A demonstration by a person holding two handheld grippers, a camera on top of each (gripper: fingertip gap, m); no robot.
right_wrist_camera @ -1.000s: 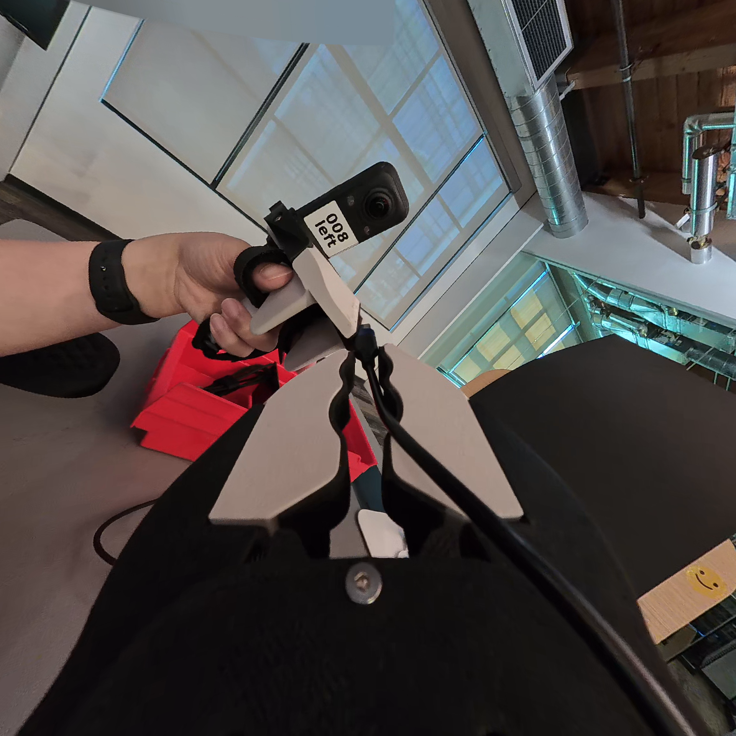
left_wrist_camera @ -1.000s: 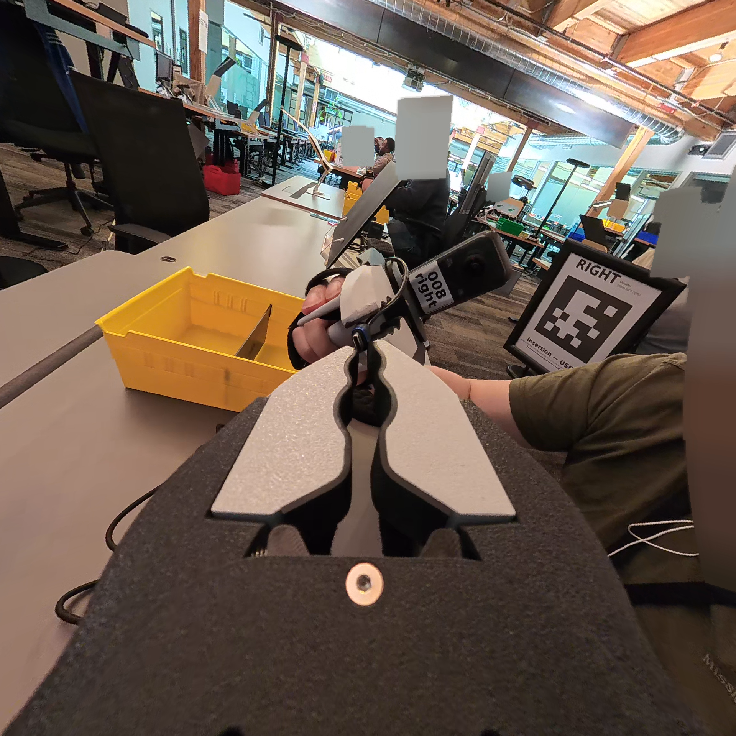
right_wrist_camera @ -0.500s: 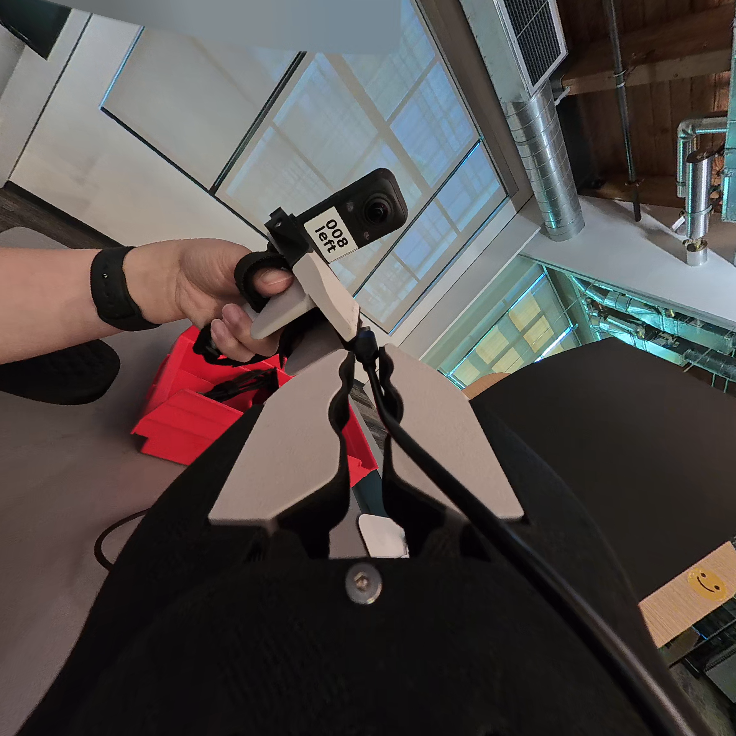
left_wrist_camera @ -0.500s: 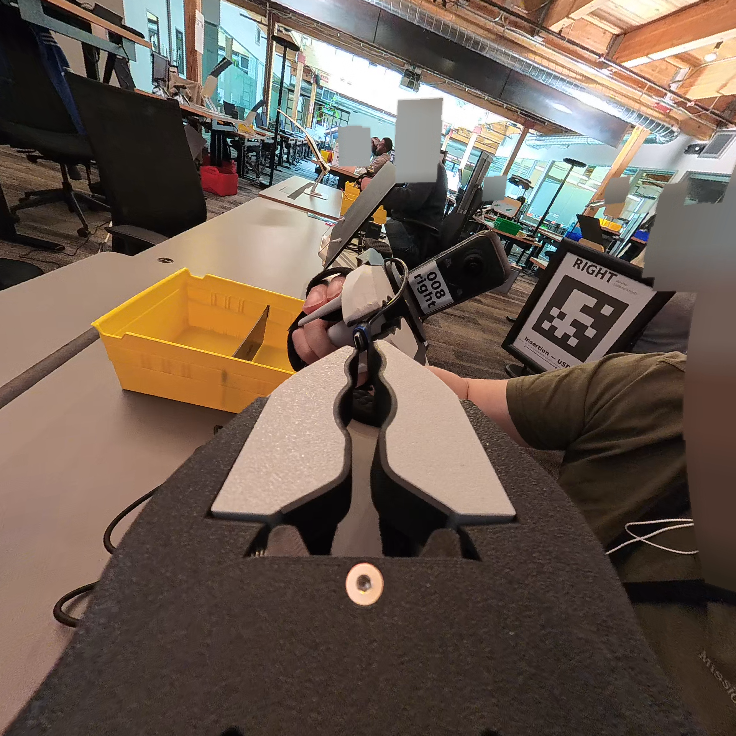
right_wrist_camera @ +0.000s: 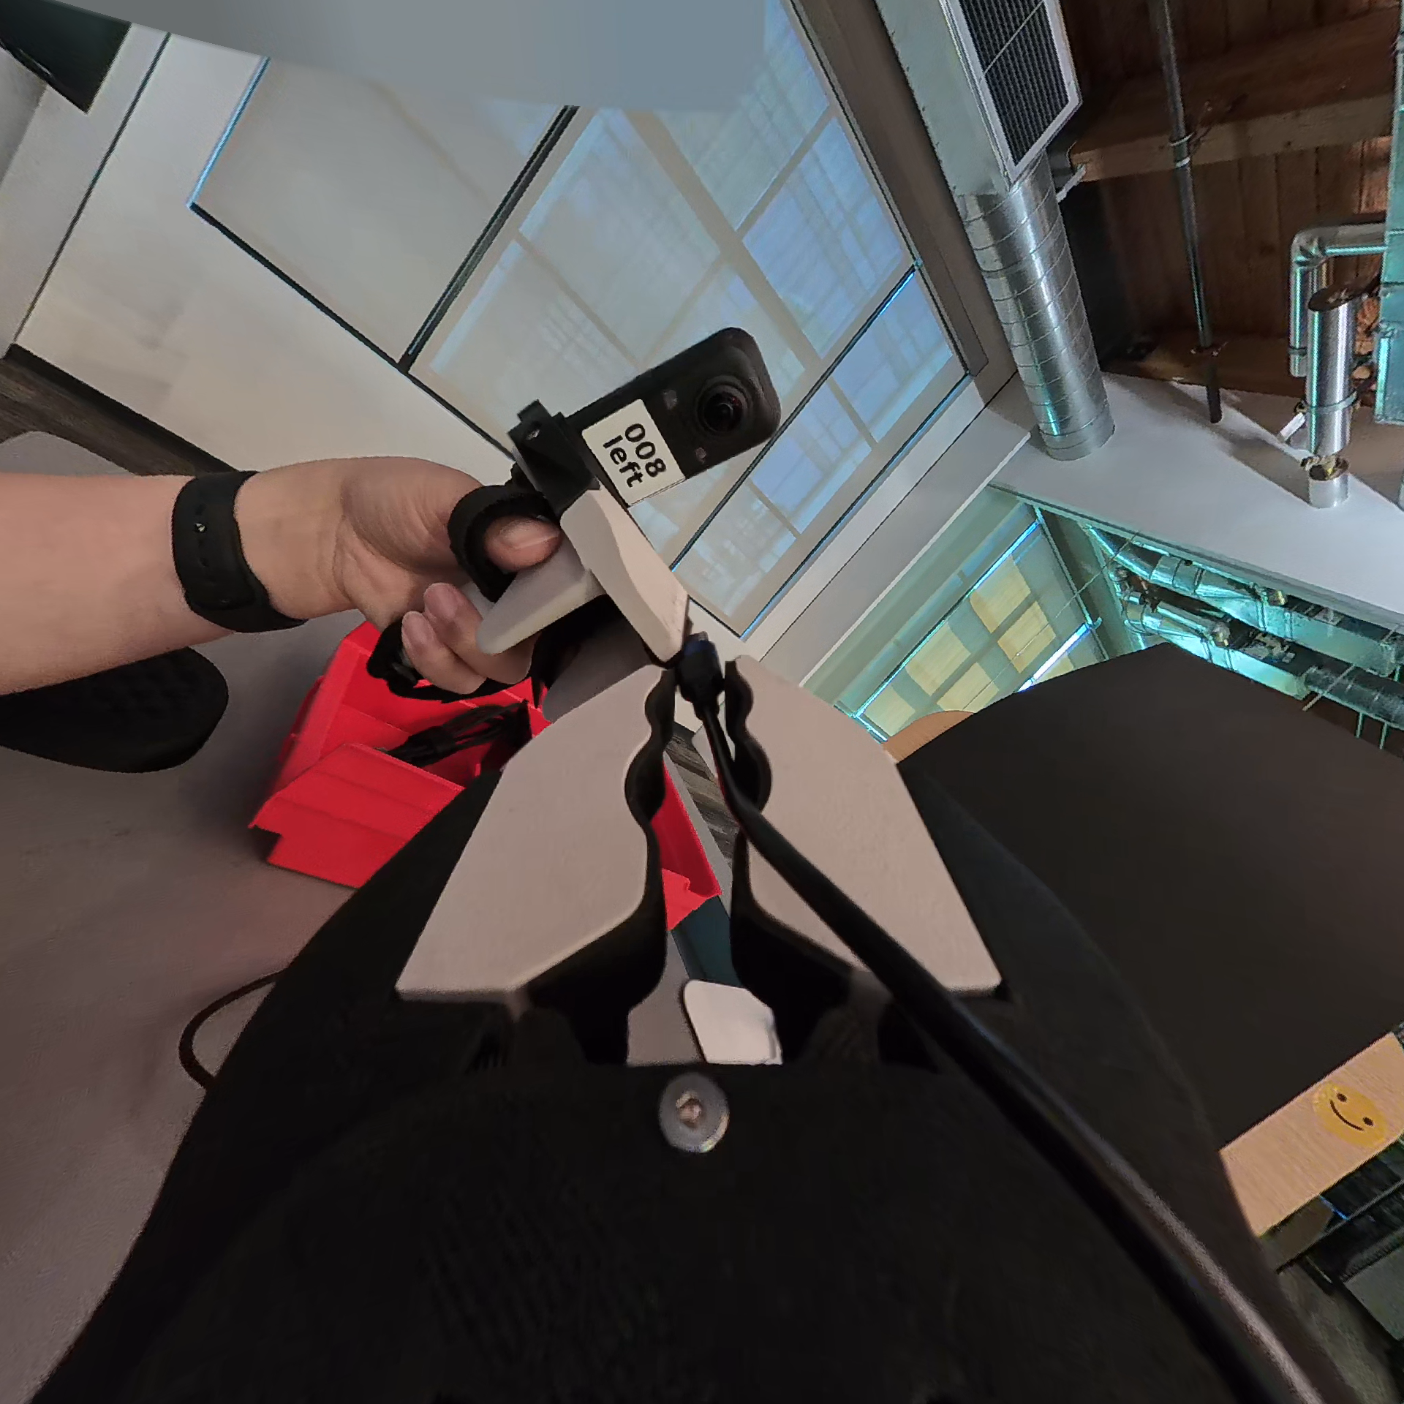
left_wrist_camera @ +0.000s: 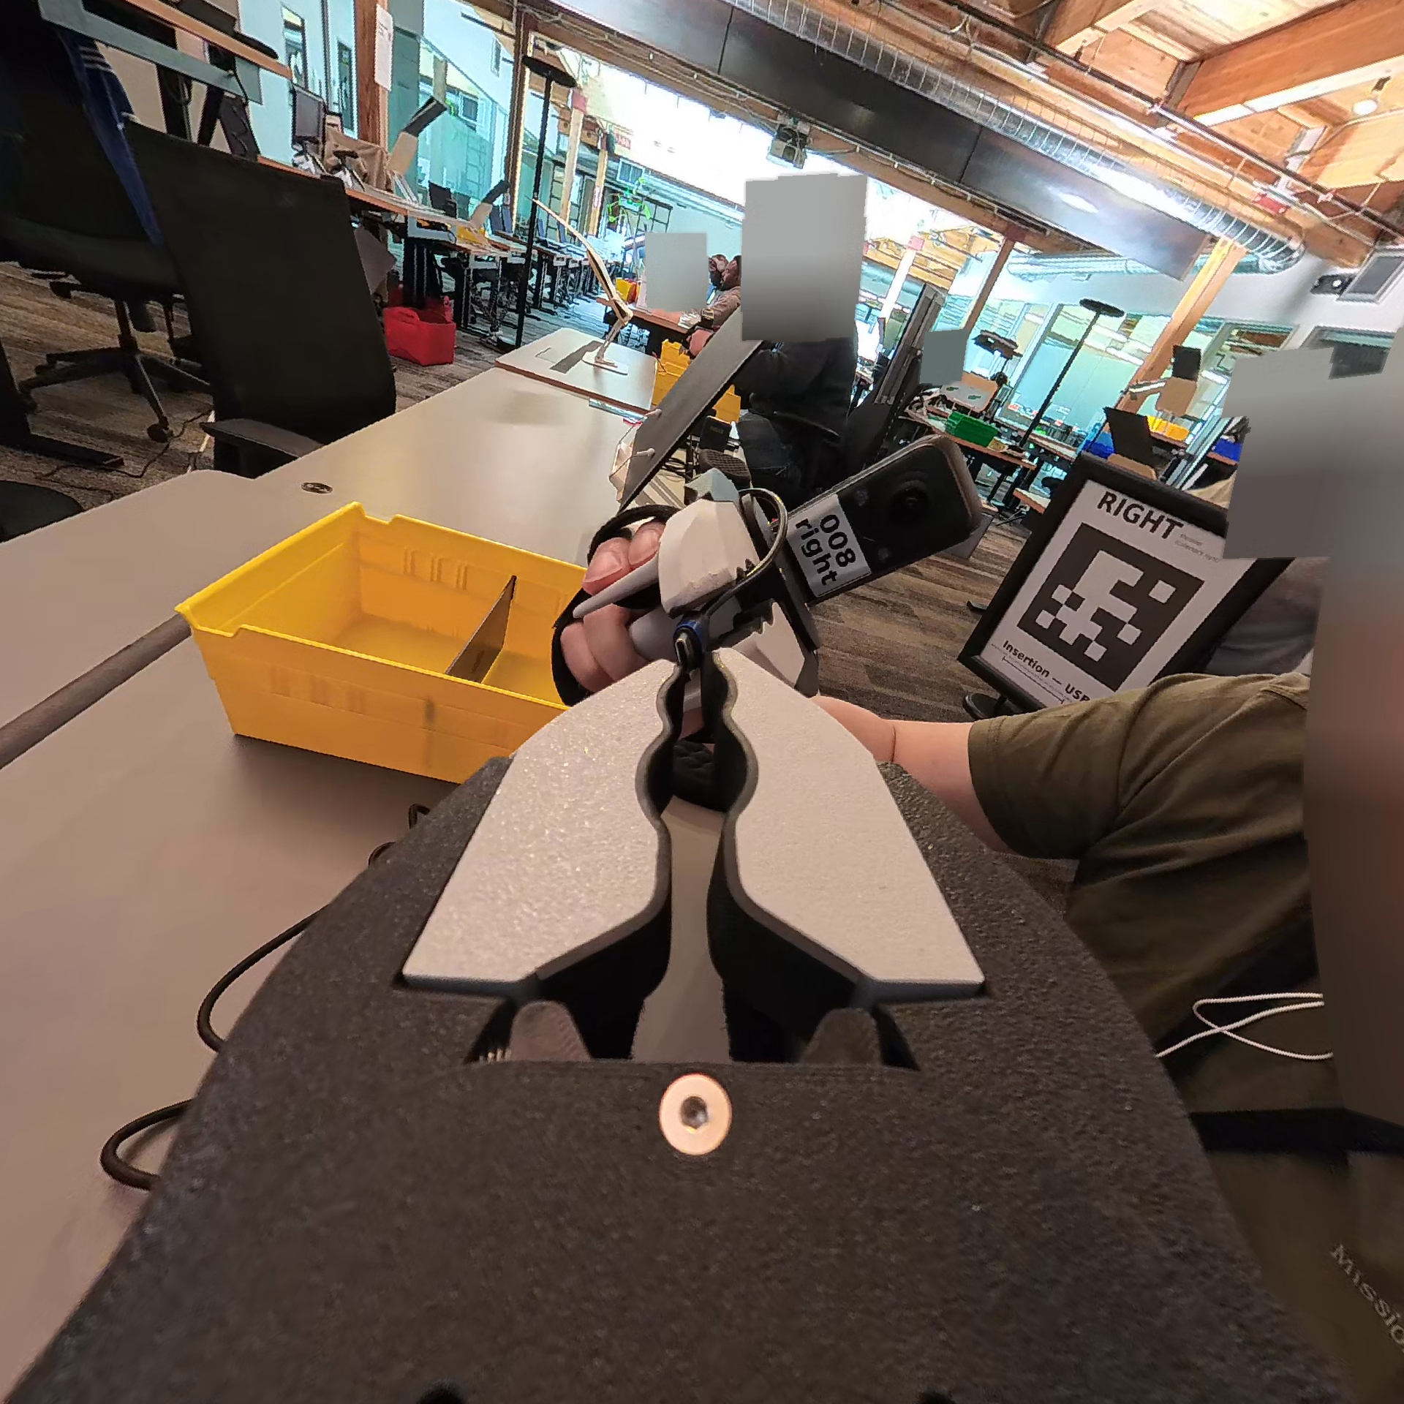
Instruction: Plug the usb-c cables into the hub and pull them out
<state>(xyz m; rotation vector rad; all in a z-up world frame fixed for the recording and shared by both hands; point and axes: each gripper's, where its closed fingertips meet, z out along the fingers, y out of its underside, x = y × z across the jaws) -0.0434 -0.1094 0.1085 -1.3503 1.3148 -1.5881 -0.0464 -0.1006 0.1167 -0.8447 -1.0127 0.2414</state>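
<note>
Cable (right_wrist_camera: 767, 805), black, sits pinched at its plug between our closed right gripper (right_wrist_camera: 697, 680), meeting whatever small dark thing, likely the hub (left_wrist_camera: 695, 767), our closed left gripper (left_wrist_camera: 697, 672) clamps above the table (left_wrist_camera: 121, 836); whether it is plugged we cannot tell.

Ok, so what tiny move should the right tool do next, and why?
Probably nudge the right tool forward a little, lining the plug up with the left tool. The right tool is shut on the black cable, the plug's metal end shows bare, and the left tool pinches a dark thing, likely the hub, just in front of it.
</note>
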